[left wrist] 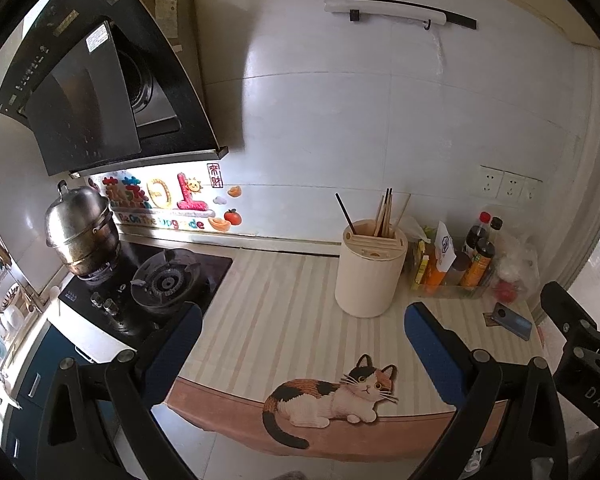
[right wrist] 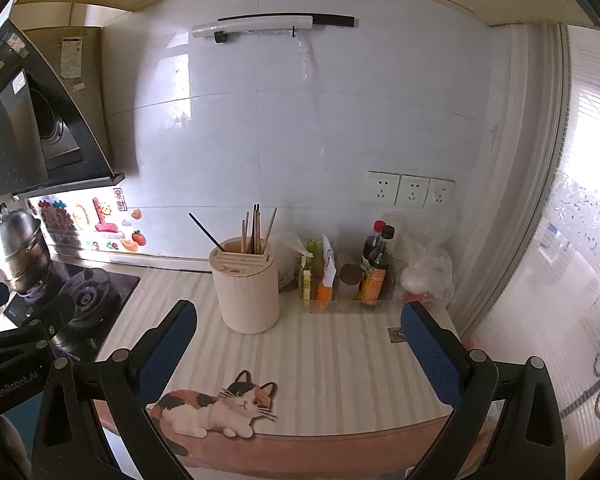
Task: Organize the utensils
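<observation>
Readable stuff first: the other tool's arm at 8 o'clock in the right wrist view has "GenRobot.AI" printed on it, and in the left wrist view the arm at 4 o'clock shows "DAS". The wall stickers [left wrist: 168, 204] under the range hood [left wrist: 92, 92] include English words that look like "Be On The Upgrade", plus big Chinese characters too stylised for me to read. The cream utensil holder [left wrist: 370, 272] stands upright on the striped worktop [left wrist: 284, 312], at about 1 o'clock from the cat picture [left wrist: 332, 396], and it's got a bunch of wooden chopsticks [left wrist: 386, 214] standing in its slots, with one black chopstick [left wrist: 346, 214] leaning out toward 11 o'clock. Just beside it at 3 o'clock is a clear tray [left wrist: 448, 290] packed with sauce bottles [left wrist: 480, 256] and packets, labels too small to read. A phone [left wrist: 514, 326] lies flat at 5 o'clock from the tray. A steel pot [left wrist: 80, 228] sits on the stove [left wrist: 156, 280] at 9 o'clock. The left hand-held gripper [left wrist: 304, 344] is spread wide with nothing in it, same for the right hand-held gripper [right wrist: 298, 344], both above the front of the worktop.
</observation>
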`<state>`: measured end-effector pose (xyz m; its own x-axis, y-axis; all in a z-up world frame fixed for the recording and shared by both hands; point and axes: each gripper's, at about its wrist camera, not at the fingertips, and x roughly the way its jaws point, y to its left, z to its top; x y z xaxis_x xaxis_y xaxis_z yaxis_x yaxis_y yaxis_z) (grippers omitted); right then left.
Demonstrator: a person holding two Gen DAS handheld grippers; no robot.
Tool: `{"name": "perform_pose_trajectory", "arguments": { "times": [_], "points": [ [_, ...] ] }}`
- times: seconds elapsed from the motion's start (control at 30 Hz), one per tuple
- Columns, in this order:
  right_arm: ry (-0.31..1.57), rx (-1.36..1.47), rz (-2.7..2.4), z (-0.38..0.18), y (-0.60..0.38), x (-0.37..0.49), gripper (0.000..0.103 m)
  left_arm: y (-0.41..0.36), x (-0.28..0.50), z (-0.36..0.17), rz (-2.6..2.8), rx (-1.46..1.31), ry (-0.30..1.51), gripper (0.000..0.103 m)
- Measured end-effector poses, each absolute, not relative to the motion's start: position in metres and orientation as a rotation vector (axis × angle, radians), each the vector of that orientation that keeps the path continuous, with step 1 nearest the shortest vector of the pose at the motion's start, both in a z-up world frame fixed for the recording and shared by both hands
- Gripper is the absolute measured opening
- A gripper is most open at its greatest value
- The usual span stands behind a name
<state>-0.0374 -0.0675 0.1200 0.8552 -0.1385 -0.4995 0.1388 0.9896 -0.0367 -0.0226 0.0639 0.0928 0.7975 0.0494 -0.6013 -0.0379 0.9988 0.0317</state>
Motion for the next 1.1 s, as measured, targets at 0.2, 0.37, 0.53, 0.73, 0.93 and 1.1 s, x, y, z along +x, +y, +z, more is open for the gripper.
{"name": "perform_pose_trajectory", "arguments": {
  "times": [0.2, 0.37, 0.53, 0.73, 0.93, 1.1],
  "points": [
    [0.527, 0.0, -0.144, 0.1196, -0.0673, -0.0381, 0.103, 0.0639, -0.0237, 0.0942, 0.036, 0.031, 0.633, 0.103],
    [0.526, -0.003, -0.151, 0.1191, -0.0672, -0.0388, 0.103, 0.0632, -0.023, 0.0943, 0.034, 0.032, 0.631, 0.103],
    [0.532, -0.004, -0.151, 0.1183, -0.0695, -0.0367, 0.103, 0.0632, -0.0222, 0.0949, 0.034, 0.033, 0.631, 0.103],
    [0.53, -0.003, -0.155, 0.119, -0.0703, -0.0351, 0.103, 0.0618, -0.022, 0.0949, 0.039, 0.031, 0.631, 0.103],
    [0.532, -0.004, -0.154, 0.1187, -0.0715, -0.0334, 0.103, 0.0617, -0.0213, 0.0948, 0.039, 0.031, 0.632, 0.103],
    [0.532, -0.006, -0.156, 0.1181, -0.0724, -0.0316, 0.103, 0.0612, -0.021, 0.0947, 0.04, 0.031, 0.632, 0.103]
  ]
}}
